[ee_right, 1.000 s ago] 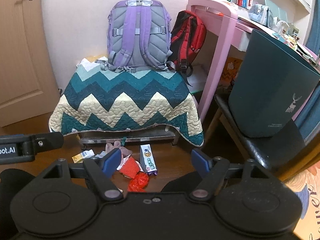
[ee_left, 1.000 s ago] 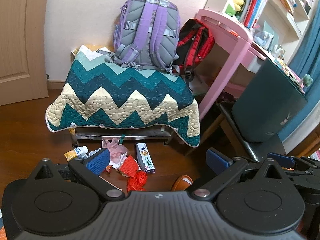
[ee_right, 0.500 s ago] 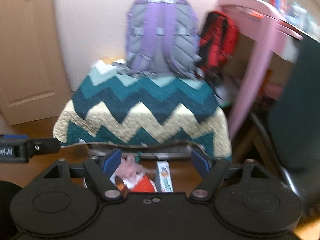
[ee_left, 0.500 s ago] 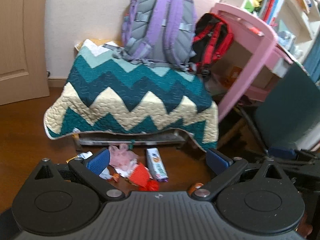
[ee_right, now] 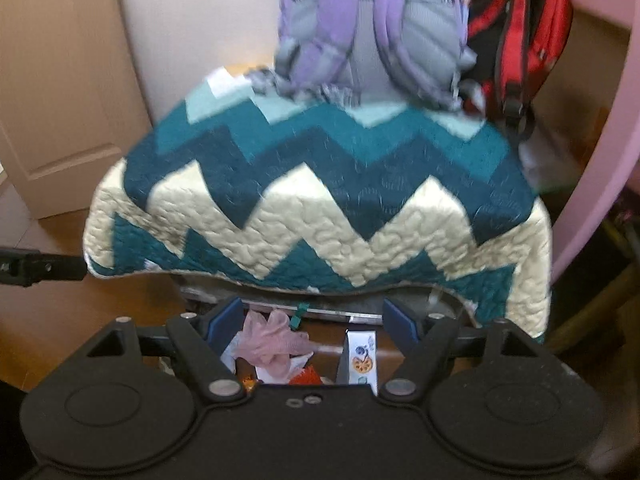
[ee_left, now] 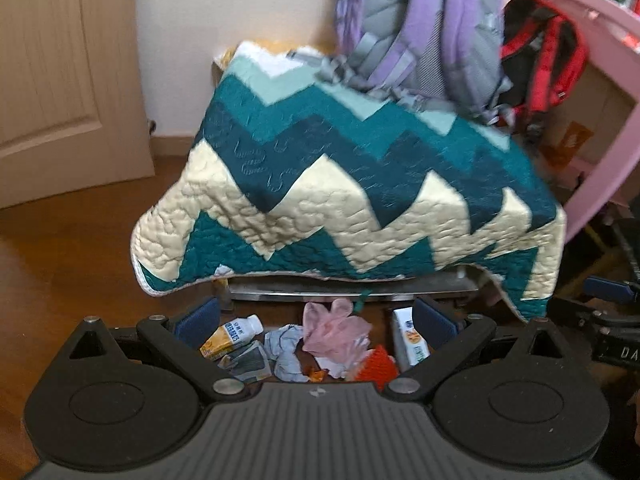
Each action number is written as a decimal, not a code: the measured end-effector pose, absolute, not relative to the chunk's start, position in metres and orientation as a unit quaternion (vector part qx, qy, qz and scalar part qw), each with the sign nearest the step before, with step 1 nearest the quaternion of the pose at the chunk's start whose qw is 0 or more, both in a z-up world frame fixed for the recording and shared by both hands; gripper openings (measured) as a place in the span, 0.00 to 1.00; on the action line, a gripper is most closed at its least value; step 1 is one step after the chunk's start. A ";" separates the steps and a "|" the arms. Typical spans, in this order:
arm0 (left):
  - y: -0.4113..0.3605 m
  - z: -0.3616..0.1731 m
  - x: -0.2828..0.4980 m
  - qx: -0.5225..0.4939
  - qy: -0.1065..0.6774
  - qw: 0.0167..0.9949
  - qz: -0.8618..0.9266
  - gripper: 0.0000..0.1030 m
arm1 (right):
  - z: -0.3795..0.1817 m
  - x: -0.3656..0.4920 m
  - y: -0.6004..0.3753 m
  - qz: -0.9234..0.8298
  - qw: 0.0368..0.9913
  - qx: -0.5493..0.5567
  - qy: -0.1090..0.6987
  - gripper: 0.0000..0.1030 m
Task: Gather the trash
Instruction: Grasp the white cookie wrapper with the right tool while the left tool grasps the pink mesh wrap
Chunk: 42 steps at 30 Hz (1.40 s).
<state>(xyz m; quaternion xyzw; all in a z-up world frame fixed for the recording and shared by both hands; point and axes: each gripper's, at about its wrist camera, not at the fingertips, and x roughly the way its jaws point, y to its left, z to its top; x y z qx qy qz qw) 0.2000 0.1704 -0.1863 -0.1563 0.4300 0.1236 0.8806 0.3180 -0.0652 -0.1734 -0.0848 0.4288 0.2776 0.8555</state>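
Yellow drink carton point(ee_left: 231, 338), left wrist view only

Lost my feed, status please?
Both claws open, empty: left, right. Trash pile on floor ahead, untouched. Blanket edge hangs just above it.

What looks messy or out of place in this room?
A pile of litter lies on the wooden floor below the zigzag quilt: a small bottle, pink crumpled plastic and a snack box.

zigzag quilt point(ee_left: 360, 208) draped | purple backpack point(ee_left: 424, 28) on top | red backpack point(ee_left: 540, 52) beside
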 end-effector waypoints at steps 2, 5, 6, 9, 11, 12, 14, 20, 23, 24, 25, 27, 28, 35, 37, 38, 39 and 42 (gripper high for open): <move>0.177 -0.206 0.213 -0.169 0.440 0.874 0.118 1.00 | -0.195 0.337 -0.063 0.278 0.846 -0.090 0.446 0.74; 0.175 -0.236 0.234 -0.172 0.456 0.867 0.108 1.00 | -0.230 0.360 -0.061 0.275 0.831 -0.103 0.473 0.74; 0.172 -0.247 0.240 -0.168 0.461 0.865 0.107 1.00 | -0.246 0.370 -0.060 0.273 0.823 -0.105 0.486 0.74; 0.163 -0.280 0.266 -0.163 0.476 0.859 0.095 1.00 | -0.287 0.392 -0.058 0.262 0.808 -0.111 0.517 0.74; 0.157 -0.304 0.284 -0.160 0.487 0.854 0.089 1.00 | -0.313 0.404 -0.055 0.257 0.795 -0.112 0.538 0.74; 0.154 -0.316 0.292 -0.157 0.493 0.852 0.086 1.00 | -0.328 0.410 -0.053 0.252 0.790 -0.116 0.546 0.74; 0.149 -0.343 0.307 -0.148 0.511 0.843 0.085 1.00 | -0.355 0.420 -0.051 0.241 0.784 -0.118 0.560 0.74; 0.143 -0.420 0.341 -0.131 0.546 0.824 0.072 1.00 | -0.431 0.444 -0.049 0.219 0.764 -0.128 0.594 0.74; 0.143 -0.455 0.356 -0.137 0.561 0.814 0.072 1.00 | -0.461 0.453 -0.050 0.197 0.758 -0.123 0.609 0.74; 0.143 -0.465 0.360 -0.139 0.565 0.810 0.073 0.99 | -0.471 0.457 -0.052 0.190 0.759 -0.117 0.612 0.73; 0.143 -0.474 0.364 -0.140 0.567 0.808 0.075 0.99 | -0.479 0.460 -0.052 0.188 0.759 -0.110 0.614 0.74; 0.142 -0.489 0.371 -0.139 0.569 0.807 0.079 0.99 | -0.494 0.462 -0.051 0.186 0.756 -0.102 0.620 0.74; 0.142 -0.496 0.373 -0.140 0.570 0.806 0.076 0.99 | -0.500 0.462 -0.049 0.187 0.754 -0.102 0.621 0.73; 0.142 -0.536 0.388 -0.133 0.587 0.796 0.071 0.96 | -0.540 0.462 -0.035 0.200 0.743 -0.103 0.631 0.71; 0.144 -0.543 0.391 -0.142 0.590 0.792 0.066 0.91 | -0.547 0.461 -0.033 0.200 0.742 -0.105 0.631 0.71; 0.145 -0.546 0.392 -0.143 0.592 0.790 0.065 0.89 | -0.548 0.461 -0.033 0.200 0.743 -0.105 0.630 0.71; 0.145 -0.548 0.393 -0.144 0.594 0.789 0.062 0.84 | -0.550 0.462 -0.033 0.202 0.743 -0.103 0.630 0.71; 0.146 -0.551 0.395 -0.146 0.599 0.785 0.054 0.72 | -0.555 0.463 -0.031 0.206 0.747 -0.108 0.622 0.70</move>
